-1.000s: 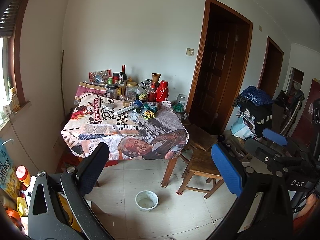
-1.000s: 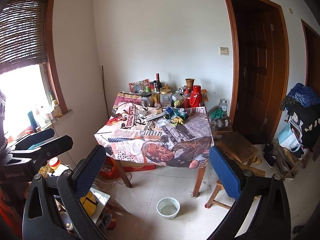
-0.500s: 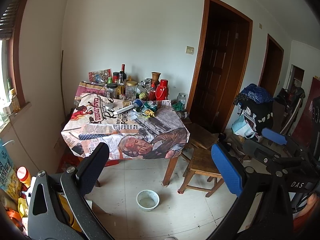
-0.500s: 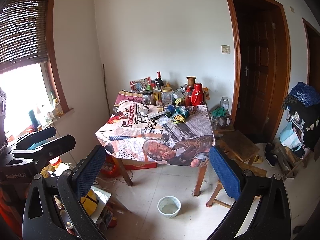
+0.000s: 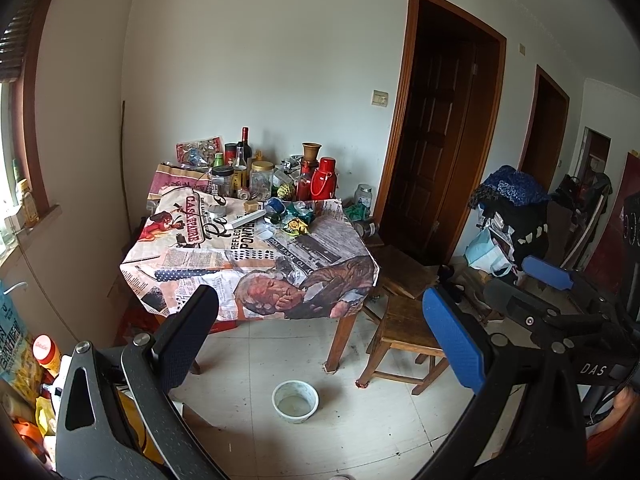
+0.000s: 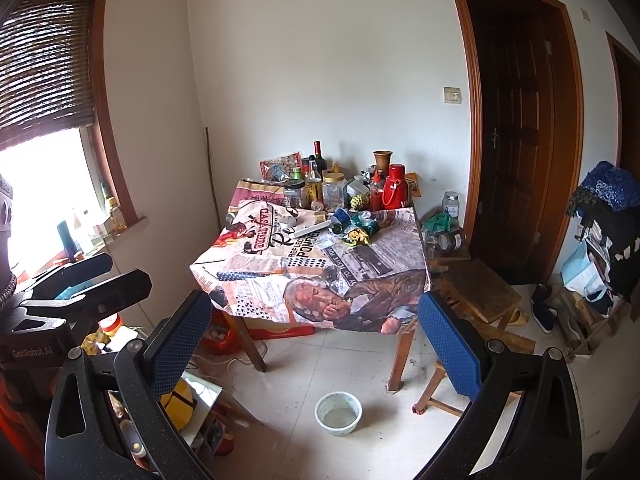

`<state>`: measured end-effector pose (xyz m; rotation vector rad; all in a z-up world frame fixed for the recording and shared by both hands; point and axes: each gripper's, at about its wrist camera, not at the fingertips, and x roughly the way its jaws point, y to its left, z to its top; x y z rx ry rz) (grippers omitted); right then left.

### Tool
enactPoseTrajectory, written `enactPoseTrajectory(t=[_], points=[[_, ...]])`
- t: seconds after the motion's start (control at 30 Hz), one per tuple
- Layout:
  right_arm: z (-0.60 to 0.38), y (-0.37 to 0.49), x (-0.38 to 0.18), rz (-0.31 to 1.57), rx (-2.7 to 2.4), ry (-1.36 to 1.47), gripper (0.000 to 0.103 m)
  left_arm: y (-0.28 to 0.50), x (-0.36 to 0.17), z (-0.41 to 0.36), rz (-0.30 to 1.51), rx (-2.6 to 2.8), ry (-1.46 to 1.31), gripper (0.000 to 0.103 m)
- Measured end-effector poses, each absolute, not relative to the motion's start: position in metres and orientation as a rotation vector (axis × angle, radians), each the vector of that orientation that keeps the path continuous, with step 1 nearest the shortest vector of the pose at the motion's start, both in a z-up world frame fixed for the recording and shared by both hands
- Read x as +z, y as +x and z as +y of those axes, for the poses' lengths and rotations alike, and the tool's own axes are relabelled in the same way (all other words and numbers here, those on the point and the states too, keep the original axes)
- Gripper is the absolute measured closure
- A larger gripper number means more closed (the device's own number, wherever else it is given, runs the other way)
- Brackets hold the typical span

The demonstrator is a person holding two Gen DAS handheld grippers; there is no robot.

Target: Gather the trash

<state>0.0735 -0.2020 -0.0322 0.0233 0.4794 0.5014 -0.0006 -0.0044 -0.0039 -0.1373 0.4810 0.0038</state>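
A table under a newspaper-print cloth (image 5: 256, 264) (image 6: 312, 272) stands against the far wall. Crumpled yellow and green wrappers (image 5: 298, 222) (image 6: 358, 232) lie near its middle, beside a white box (image 5: 248, 220) and a blue cup (image 5: 275, 204). My left gripper (image 5: 320, 332) is open and empty, well short of the table. My right gripper (image 6: 316, 336) is open and empty too. The right gripper also shows at the right of the left wrist view (image 5: 548, 276); the left gripper shows at the left of the right wrist view (image 6: 80, 276).
Bottles, jars and a red thermos (image 5: 324, 178) crowd the table's back edge. A white bowl (image 5: 295, 396) (image 6: 338, 407) sits on the tiled floor. Wooden stools (image 5: 404, 320) stand right of the table. Bags and clutter (image 5: 36, 360) lie at the left wall.
Both grippers have drifted slightly; the table sits a little lower and nearer in both views. Both stay open and empty.
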Motion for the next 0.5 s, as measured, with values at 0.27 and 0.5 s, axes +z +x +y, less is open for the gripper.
enactPoseTrajectory(t=[0.27,0.5], points=[[-0.208,0.088,-0.034,0.484,0.507,0.027,0.001,0.021,-0.004,-0.014,0.489,0.013,-0.129,0.000],[-0.222,0.112,-0.031,0.472,0.507,0.024,0.001,0.046,0.002,-0.029,0.481,0.033,-0.128,0.000]])
